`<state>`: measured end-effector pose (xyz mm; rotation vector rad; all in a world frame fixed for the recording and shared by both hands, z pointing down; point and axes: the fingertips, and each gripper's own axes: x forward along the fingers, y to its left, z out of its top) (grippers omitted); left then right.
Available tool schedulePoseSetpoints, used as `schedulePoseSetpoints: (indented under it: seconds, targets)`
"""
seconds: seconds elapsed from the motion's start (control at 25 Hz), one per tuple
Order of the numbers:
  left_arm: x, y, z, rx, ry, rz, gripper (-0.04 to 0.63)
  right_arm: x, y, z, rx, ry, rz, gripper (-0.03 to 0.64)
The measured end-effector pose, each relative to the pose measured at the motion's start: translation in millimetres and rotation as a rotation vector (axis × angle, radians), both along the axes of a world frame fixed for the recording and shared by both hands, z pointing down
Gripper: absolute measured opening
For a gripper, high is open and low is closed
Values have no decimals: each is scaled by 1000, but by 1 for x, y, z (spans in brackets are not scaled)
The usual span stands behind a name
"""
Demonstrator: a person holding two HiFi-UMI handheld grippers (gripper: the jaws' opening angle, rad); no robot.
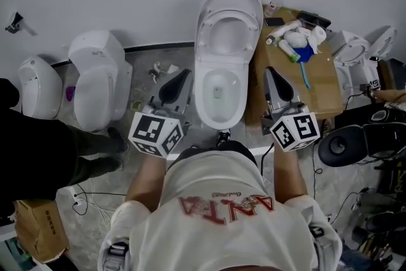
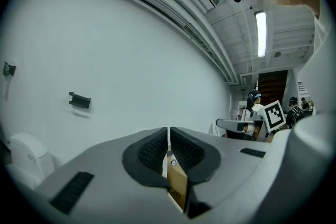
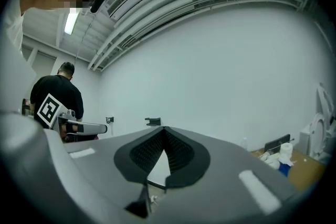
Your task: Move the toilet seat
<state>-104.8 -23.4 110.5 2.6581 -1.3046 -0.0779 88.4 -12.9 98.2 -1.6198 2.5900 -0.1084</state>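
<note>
You stand over a white toilet bowl [image 1: 204, 98] that sits against a pale wall. The toilet seat [image 1: 208, 32] is tipped up behind the bowl. Its ring lies against the raised lid, and both lean toward the wall.

You hold one gripper on each side of the bowl, and both point forward. The left gripper [image 1: 183, 75] has its fingers drawn almost together, leaving only a thin slit with nothing in it. The right gripper [image 1: 269, 72] has its fingers pressed fully together and is also empty. Neither gripper touches the toilet.

A cardboard box [image 1: 320, 82] with bottles and cloths on top stands just beside the bowl on your right. Two more white toilets [image 1: 98, 76] stand well apart on your left.

The seat looks like hard, smooth, glossy plastic. It is probably stiff, fairly light and slippery under rubber pads. It most likely swings on a hinge at the back of the bowl, so it will follow an arc rather than lift free. The best place to take hold is probably the free edge of the ring, farthest from the hinge, with the fingers opened wide first. If it slips it may slam down, so guide it slowly.
</note>
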Motion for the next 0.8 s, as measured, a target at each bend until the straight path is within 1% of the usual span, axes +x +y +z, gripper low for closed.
schedulePoseSetpoints:
  seconds: [0.2, 0.52, 0.8]
  targets:
    - [-2, -7, -5, 15, -2, 2, 23, 2, -1, -4, 8, 5, 8, 2]
    - [4, -13, -3, 13, -15, 25, 23, -1, -8, -3, 3, 8, 15, 2]
    - [-1, -15, -6, 17, -20, 28, 23, -5, -10, -3, 4, 14, 14, 2]
